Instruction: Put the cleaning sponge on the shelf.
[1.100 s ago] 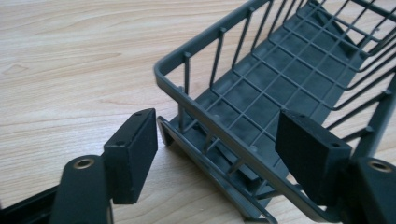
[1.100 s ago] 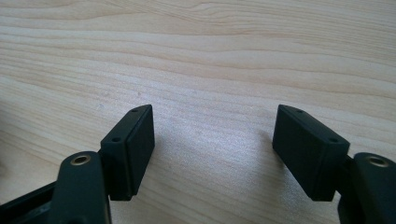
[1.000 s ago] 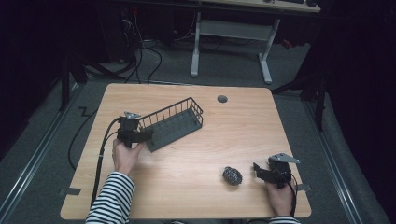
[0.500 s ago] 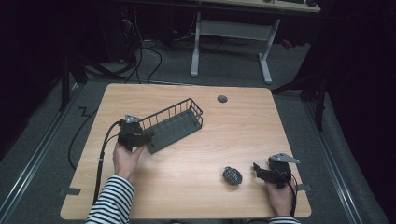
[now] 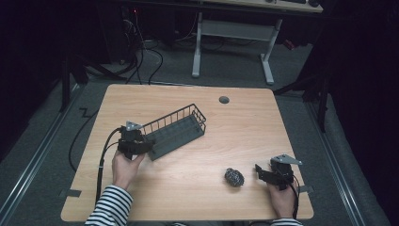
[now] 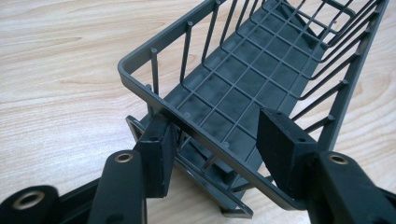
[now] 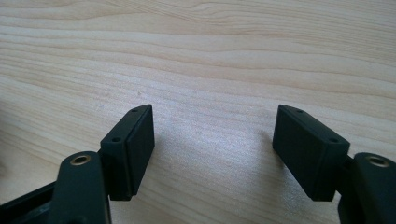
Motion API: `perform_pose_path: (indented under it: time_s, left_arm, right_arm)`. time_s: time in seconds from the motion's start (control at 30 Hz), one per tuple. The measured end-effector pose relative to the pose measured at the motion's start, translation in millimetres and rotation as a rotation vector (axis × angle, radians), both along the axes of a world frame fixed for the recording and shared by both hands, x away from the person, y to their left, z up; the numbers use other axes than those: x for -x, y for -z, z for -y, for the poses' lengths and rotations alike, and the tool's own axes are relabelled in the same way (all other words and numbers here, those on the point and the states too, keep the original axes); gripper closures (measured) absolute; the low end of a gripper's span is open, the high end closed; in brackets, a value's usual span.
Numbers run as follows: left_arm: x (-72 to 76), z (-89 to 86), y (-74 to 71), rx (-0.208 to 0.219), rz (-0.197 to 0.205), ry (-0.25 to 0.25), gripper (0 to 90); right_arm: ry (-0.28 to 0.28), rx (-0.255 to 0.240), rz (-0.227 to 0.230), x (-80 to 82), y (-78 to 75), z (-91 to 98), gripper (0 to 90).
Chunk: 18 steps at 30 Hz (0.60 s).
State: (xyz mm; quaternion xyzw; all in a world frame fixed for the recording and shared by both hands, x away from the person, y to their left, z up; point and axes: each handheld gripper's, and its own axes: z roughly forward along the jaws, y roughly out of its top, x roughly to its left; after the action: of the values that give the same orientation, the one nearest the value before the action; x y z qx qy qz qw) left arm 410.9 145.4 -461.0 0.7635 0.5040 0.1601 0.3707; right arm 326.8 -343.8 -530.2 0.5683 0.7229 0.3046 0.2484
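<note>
My left gripper (image 5: 141,144) has just squeezed in on the near end wall of the basket (image 6: 261,84), one jaw outside and one inside. The basket sits at a slant on the left half of the table (image 5: 244,122). My right gripper (image 7: 212,149) rests with jaws wide apart and empty near the scrubber (image 5: 234,177).

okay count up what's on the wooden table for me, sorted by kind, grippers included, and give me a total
Wire basket: 1, dark grey, its near end wall between the jaws of the left gripper
Steel-wool scouring ball: 1, lying beside the right gripper, not touched
Handheld grippers: 2, left and right
Total: 4
</note>
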Motion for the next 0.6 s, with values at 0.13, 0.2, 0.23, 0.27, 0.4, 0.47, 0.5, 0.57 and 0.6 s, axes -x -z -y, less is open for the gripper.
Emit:
perform_pose_path:
  time_s: [0.13,0.2,0.23,0.27,0.4,0.47,0.5,0.57,0.6]
  left_arm:
    - [9.0,1.0,0.7,0.011,0.0,0.016,48.4]
    - [12.8,1.4,0.8,0.02,-0.01,0.023,48.3]
    - [14.9,1.9,0.7,0.021,-0.013,0.028,48.3]
    - [19.3,2.9,0.8,0.022,-0.013,0.04,48.2]
    - [25.6,4.3,1.1,0.029,-0.016,0.053,48.1]
    - [29.6,4.8,1.0,0.032,-0.023,0.065,48.1]
    - [32.9,5.9,1.0,0.037,-0.03,0.071,48.0]
    - [34.4,6.7,1.1,0.035,-0.027,0.076,48.0]
    - [35.2,7.0,1.0,0.035,-0.029,0.079,48.0]
  right_arm:
    - [0.0,0.0,0.0,0.0,0.0,0.0,29.6]
    - [0.0,0.0,0.0,0.0,0.0,0.0,29.6]
    - [0.0,0.0,0.0,0.0,0.0,-0.1,29.6]
    - [0.0,0.0,0.0,0.0,0.0,0.0,29.6]
    - [0.0,0.0,0.0,0.0,0.0,0.0,29.6]
    - [0.0,0.0,0.0,0.0,0.0,0.0,29.6]
    - [0.0,0.0,0.0,0.0,0.0,0.0,29.6]
    - [0.0,0.0,0.0,0.0,0.0,0.0,29.6]
    - [0.0,0.0,0.0,0.0,0.0,0.0,29.6]
